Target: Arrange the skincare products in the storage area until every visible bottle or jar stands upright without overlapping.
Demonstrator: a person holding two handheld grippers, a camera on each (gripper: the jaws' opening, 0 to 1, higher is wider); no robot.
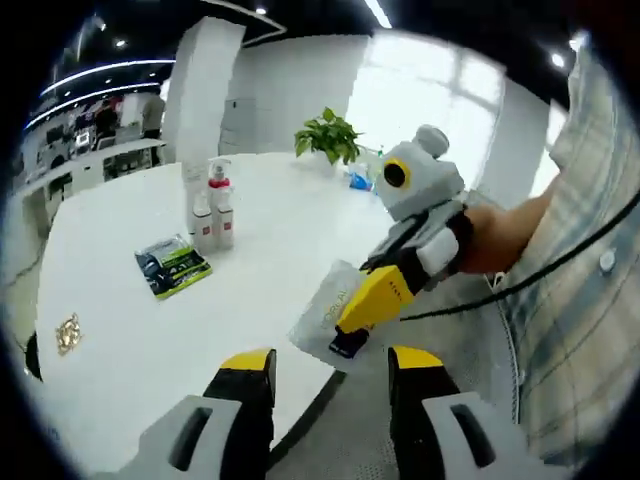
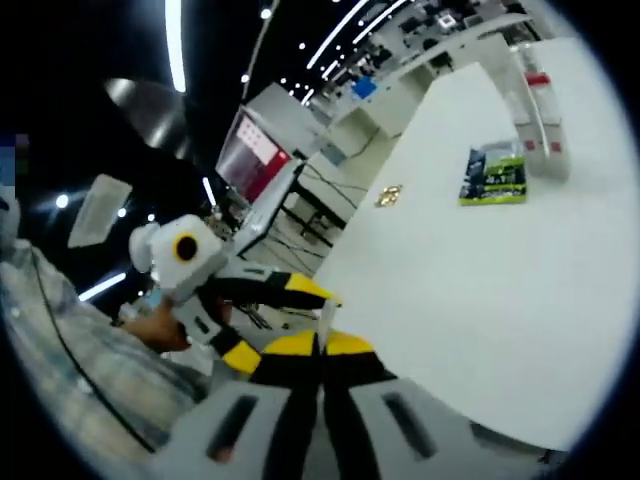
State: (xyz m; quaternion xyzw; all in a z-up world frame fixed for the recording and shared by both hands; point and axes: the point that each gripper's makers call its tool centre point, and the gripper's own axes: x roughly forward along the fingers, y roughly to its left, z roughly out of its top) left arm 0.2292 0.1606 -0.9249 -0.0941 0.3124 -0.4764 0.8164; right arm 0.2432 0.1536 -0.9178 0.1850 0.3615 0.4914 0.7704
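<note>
Meanwhile the right gripper (image 1: 350, 338) pinches a clear sachet (image 1: 325, 318) just off the desk's (image 1: 280, 230) near edge, its jaws pressed onto the thin pack. The left gripper (image 1: 330, 375) hangs spread beside it. Two bottles (image 1: 214, 212) stand upright mid-desk, a green packet (image 1: 172, 266) lying flat near them.

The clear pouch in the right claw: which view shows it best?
The left gripper view. There the clear pouch shows broadside, pinched by the right claw over the white table's edge. In the right gripper view the pouch is edge-on, a thin sliver rising between the shut jaws.
</note>
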